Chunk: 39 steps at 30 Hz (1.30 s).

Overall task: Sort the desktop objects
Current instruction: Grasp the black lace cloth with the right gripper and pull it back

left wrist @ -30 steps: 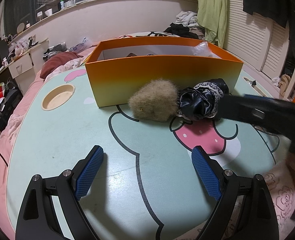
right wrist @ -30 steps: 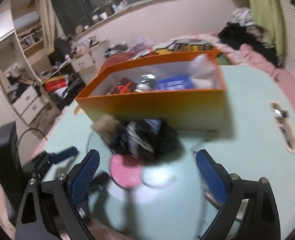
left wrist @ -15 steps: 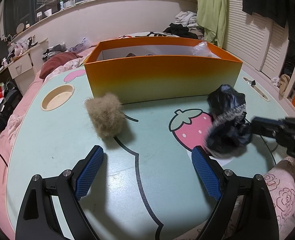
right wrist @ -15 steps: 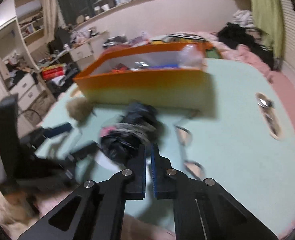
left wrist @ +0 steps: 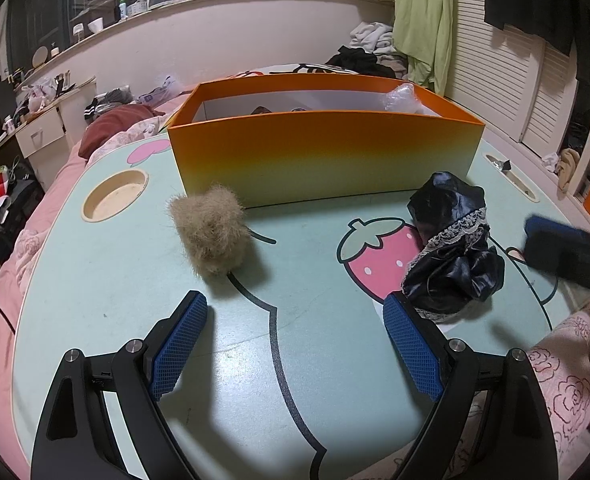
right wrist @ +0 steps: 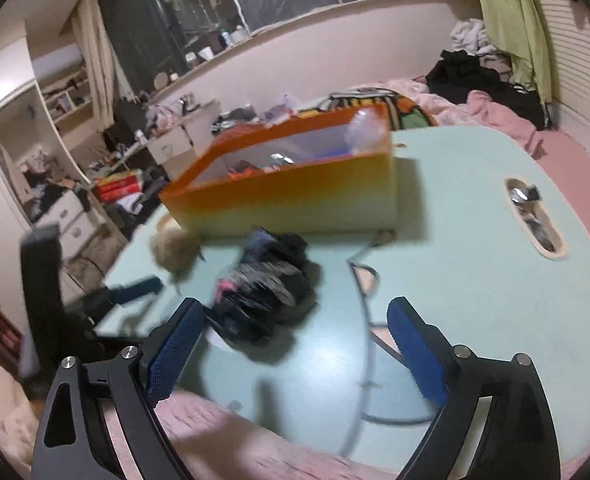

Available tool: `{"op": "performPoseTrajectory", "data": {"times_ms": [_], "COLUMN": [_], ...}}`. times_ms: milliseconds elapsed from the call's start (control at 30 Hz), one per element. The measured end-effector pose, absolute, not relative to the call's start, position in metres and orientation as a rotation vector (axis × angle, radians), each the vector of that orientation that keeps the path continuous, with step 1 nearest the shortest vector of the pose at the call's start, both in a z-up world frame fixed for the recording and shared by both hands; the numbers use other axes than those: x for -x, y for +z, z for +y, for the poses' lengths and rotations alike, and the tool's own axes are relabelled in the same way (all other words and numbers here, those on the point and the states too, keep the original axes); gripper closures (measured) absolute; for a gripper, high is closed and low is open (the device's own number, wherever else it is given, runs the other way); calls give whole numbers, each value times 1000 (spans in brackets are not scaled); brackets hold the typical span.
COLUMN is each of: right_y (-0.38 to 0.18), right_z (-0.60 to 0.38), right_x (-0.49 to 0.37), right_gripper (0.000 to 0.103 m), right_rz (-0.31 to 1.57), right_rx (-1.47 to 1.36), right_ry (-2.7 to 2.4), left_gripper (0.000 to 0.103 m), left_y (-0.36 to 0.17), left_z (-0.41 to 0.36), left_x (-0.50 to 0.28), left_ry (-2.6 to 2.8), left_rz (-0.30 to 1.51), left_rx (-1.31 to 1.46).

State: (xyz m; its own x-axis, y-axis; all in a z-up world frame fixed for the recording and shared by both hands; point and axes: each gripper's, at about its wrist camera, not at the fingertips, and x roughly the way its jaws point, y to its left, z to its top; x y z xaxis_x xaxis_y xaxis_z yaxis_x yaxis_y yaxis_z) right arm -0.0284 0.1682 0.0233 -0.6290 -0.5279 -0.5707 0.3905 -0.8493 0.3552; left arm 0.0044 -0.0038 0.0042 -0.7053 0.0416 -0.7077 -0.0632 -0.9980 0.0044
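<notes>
Two loose things lay outside the box (left wrist: 323,160) on the table (left wrist: 95,312), which I judged was why both grippers hung low over the near edge. My left gripper (left wrist: 295,344) stood spread and empty, aimed at bare table, with the fur ball (left wrist: 211,236) at its eleven o'clock, apart from both pads and just in front of the box wall. I read that as waiting its turn. The black cloth (left wrist: 451,256) sat bunched on the strawberry print at about one o'clock, just past the left gripper's right finger. My right gripper (right wrist: 295,344) had just been opening its jaws; in its blurred view the cloth (right wrist: 267,296) lay ahead at eleven o'clock, close to the left pad (right wrist: 175,344), though I could not tell whether it touched. Nothing was clamped. The box (right wrist: 295,196) already held several items, so I judged the sorting partly done, with cloth and ball left to go in.
</notes>
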Motion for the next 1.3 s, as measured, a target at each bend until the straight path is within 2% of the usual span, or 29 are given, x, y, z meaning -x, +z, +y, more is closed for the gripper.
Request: {"op": "performPoseTrajectory", "data": {"times_ms": [167,233,267,300,367,467,567,633,667,700,733,767,900,1133,1300], "right_y": [22,9,9,5,0,-6,-11,-11,-11,-3,-4,-2,-2,1,2], "right_z": [134,120,116,112,113,125,133,138,140,141,147,152,160,150,149], "right_x": [59,67,64,61,55,55,52,46,44,41,40,39,35,34,37], "right_gripper": [9,21,41,54,63,65,65,61,49,28,20,18,18,16,16], "right_rz": [-269,-144,-65,-1,31,-23,-25,-21,-22,-26,-51,-85,-142,-55,-63], "right_rx": [-1082,-1170,-1140,-1146,-1111,-1094,-1072,-1057,-1054,-1057,-1060,-1049,-1040,-1058,-1056], "right_ry": [-2421,-2438,-2465,-2461,-2479,-2474,-2487,-2499,-2516,-2538,-2556,-2553,-2548,-2577,-2573], "left_gripper": [13,13,13,13,13,13,13,13,13,13,13,13,13,13,13], "left_y": [4,4,4,4,4,4,4,4,5,5,5,5,5,22,41], "left_z": [-4,-4,-3,-2,-1,-1,-1,-1,-1,-1,-1,-1,-1,-9,-21], "left_x": [-4,-4,-4,-4,-4,-4,-4,-4,-4,-4,-4,-4,-4,-2,17], "left_ry": [2849,2848,2848,2848,2846,2846,2846,2846,2846,2846,2846,2846,2844,2835,2873], "left_rz": [43,42,46,50,49,50,50,50,50,50,50,49,50,-25,-93], "left_rx": [1181,1182,1182,1180,1180,1180,1180,1180,1180,1180,1180,1180,1181,1117,1076]}}
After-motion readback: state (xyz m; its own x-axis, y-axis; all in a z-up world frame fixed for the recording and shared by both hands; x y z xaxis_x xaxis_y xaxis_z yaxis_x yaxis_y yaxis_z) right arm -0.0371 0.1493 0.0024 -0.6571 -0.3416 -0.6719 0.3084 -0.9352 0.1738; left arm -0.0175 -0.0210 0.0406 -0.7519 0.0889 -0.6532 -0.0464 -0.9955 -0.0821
